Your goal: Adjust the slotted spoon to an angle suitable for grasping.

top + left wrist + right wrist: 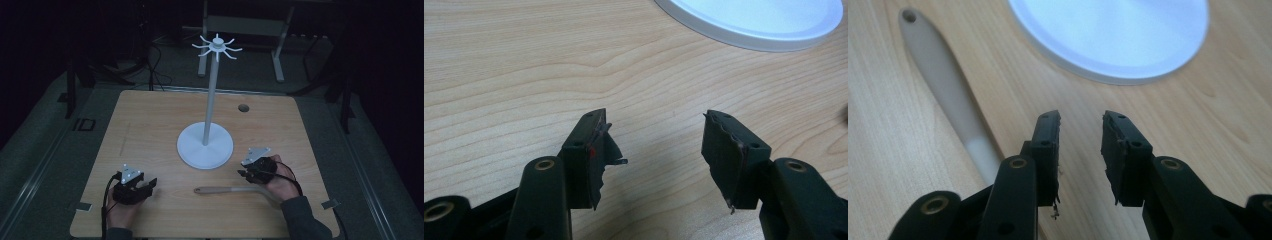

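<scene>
Wooden table [150, 120]: one stand [205, 145], one utensil [230, 190], two grippers.

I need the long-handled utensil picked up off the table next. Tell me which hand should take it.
Right, probably. The right tongs sit right beside the utensil, whose handle lies just beside their narrowly parted jaws. The left tongs rest farther off, open over bare table.
</scene>
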### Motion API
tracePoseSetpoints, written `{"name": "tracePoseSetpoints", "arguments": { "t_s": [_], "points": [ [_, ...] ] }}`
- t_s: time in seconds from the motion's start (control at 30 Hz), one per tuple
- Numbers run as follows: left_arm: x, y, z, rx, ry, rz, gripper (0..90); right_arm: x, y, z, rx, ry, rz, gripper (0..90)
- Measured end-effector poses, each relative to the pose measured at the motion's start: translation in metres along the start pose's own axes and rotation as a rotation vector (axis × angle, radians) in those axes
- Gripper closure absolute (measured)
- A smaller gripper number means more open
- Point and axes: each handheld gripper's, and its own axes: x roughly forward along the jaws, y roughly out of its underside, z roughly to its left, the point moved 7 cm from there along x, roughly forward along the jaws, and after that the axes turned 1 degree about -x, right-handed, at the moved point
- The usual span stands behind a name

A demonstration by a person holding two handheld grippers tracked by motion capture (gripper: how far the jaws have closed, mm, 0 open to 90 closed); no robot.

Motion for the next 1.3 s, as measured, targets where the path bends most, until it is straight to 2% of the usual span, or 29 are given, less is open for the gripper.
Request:
{"name": "tracePoseSetpoints", "arguments": {
  "t_s": [0.23, 0.5, 0.57, 0.83, 1.0, 1.13, 1.3],
  "points": [
    [0.000, 0.000, 0.000, 0.002, 0.000, 0.002, 44.3, 0.010, 0.000, 0.010, -0.053, -0.064, 0.051, 68.2],
    [0.000, 0.000, 0.000, 0.003, 0.000, 0.003, 44.3, 0.015, -0.004, 0.021, -0.109, -0.122, 0.083, 67.4],
    [0.001, 0.000, 0.000, 0.003, 0.000, 0.002, 44.3, 0.018, -0.005, 0.027, -0.129, -0.158, 0.095, 66.0],
    [0.001, 0.000, 0.000, 0.002, 0.000, 0.003, 44.3, 0.029, -0.003, 0.040, -0.161, -0.239, 0.150, 64.2],
    [0.001, 0.000, 0.000, 0.003, 0.000, 0.004, 44.3, 0.033, -0.002, 0.043, -0.157, -0.257, 0.163, 63.4],
    [0.000, 0.000, 0.000, 0.002, 0.000, 0.002, 44.3, 0.039, -0.001, 0.047, -0.156, -0.299, 0.174, 63.8],
    [0.000, 0.000, 0.000, 0.001, 0.000, 0.000, 44.3, 0.045, -0.001, 0.051, -0.170, -0.307, 0.185, 67.6]
  ]
}}
